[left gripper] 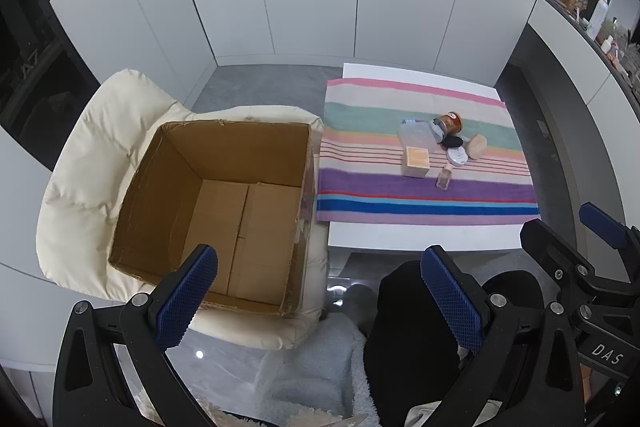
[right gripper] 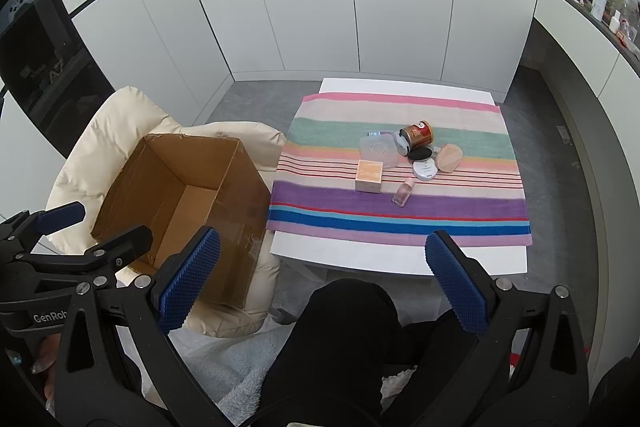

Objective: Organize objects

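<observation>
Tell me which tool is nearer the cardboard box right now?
Left. The left tool hangs open directly over the cardboard box; the right tool, also open, sits further right, facing the table.

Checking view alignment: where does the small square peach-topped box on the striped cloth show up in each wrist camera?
Left wrist view: the small square peach-topped box sits right of centre, on the thin red stripes just above the purple band.
Right wrist view: the same box sits near the centre, on the same stripes.
Shared landmark: the small clear glass bottle with a pink cap, lying just right of the box and slightly nearer the camera in both.
</observation>
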A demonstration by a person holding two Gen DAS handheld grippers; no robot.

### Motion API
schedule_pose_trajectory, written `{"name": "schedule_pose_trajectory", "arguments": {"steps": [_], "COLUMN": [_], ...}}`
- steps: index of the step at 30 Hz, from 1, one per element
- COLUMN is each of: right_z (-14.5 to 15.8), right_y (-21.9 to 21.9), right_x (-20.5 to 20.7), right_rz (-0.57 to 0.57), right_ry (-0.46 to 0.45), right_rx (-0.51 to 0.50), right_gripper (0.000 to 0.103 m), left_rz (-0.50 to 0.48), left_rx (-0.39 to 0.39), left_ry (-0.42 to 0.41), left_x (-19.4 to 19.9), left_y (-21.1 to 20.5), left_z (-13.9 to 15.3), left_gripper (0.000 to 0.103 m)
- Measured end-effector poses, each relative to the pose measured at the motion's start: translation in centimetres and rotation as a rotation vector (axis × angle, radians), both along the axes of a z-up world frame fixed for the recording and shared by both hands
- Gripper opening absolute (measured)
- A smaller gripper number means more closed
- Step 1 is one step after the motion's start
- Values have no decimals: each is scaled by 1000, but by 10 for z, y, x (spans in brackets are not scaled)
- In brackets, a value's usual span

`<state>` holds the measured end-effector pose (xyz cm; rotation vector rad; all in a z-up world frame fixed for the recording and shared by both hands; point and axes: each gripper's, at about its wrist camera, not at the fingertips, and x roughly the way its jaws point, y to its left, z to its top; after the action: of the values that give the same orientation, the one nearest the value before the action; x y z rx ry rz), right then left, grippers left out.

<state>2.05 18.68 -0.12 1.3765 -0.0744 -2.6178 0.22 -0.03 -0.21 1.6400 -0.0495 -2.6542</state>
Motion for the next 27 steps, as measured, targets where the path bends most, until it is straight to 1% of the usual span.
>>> {"name": "schedule_pose_trajectory", "arguments": {"steps": [8,12,13,27], "right_z": [0,0,0,-3], "right_y": [7,7,7,9], "right_x": [-1,0,0,0], "right_rz": [4,7,8,11], "right_ry": [-8,-11,-11,-11], "right_rx": [-20,-28,-29,-36], "right_gripper": [103,103,103,103], "left_rz": [-4,-6,7,6], "left_rx": [-7,2,5,-11], "left_ry": [0,-9,-11,4], "left_x": [-1,-1,0,2], "left_y": [4,5,5,5], "left_z": [-1,-3,-3,-2], "left_gripper": [102,102,102,102]}}
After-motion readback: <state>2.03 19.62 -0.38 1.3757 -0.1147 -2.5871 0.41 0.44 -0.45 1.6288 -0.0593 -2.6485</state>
